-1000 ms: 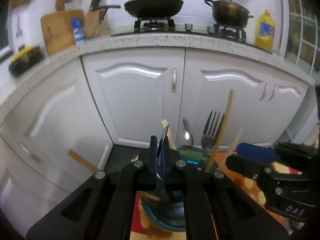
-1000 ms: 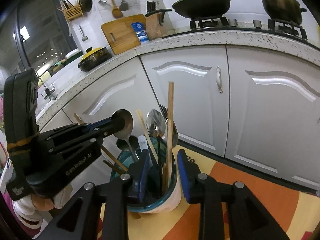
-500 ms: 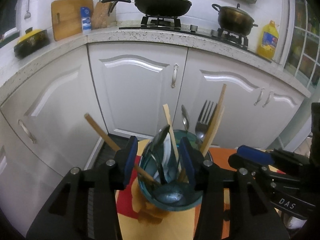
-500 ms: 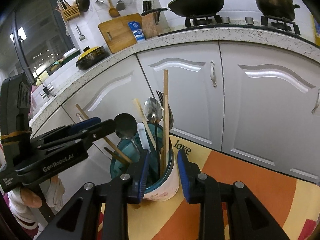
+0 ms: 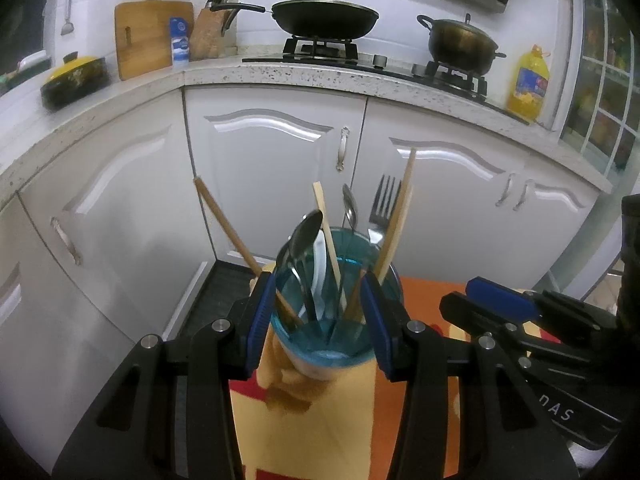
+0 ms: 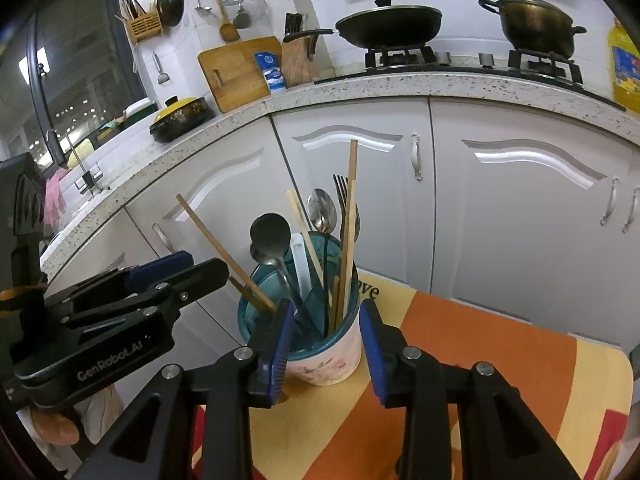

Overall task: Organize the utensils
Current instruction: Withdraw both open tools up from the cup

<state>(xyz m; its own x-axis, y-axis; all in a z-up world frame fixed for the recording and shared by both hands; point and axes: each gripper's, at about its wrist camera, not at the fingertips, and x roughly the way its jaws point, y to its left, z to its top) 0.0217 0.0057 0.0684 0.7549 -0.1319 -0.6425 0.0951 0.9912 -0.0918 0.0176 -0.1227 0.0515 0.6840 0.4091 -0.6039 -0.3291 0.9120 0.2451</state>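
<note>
A cup (image 5: 320, 354) with a teal inside and a white outer wall (image 6: 332, 364) stands on the orange and yellow cloth (image 6: 480, 360). It holds a dark spoon (image 5: 306, 232), a silver spoon (image 6: 322, 208), a fork (image 5: 384, 204) and several wooden chopsticks (image 6: 351, 208). My left gripper (image 5: 318, 322) is open, just short of the cup, its blue pads clear of the wall. The jaws of my right gripper (image 6: 325, 346) are opening in front of the cup, with nothing pressed between them. Each gripper shows from the side in the other's view: left gripper (image 6: 208, 266), right gripper (image 5: 456, 296).
White cabinet doors (image 6: 360, 184) rise close behind the cup under a speckled counter (image 5: 280, 76). On it are a wok (image 5: 324, 18), a pot (image 6: 536, 20), a cutting board (image 6: 236, 72) and a yellow-lidded dish (image 6: 180, 114). The cloth stretches to the right.
The left jaws went from shut to wide open, leaving the dark spoon in the cup. Both grippers drew back from the cup. The right jaws widened a little.
</note>
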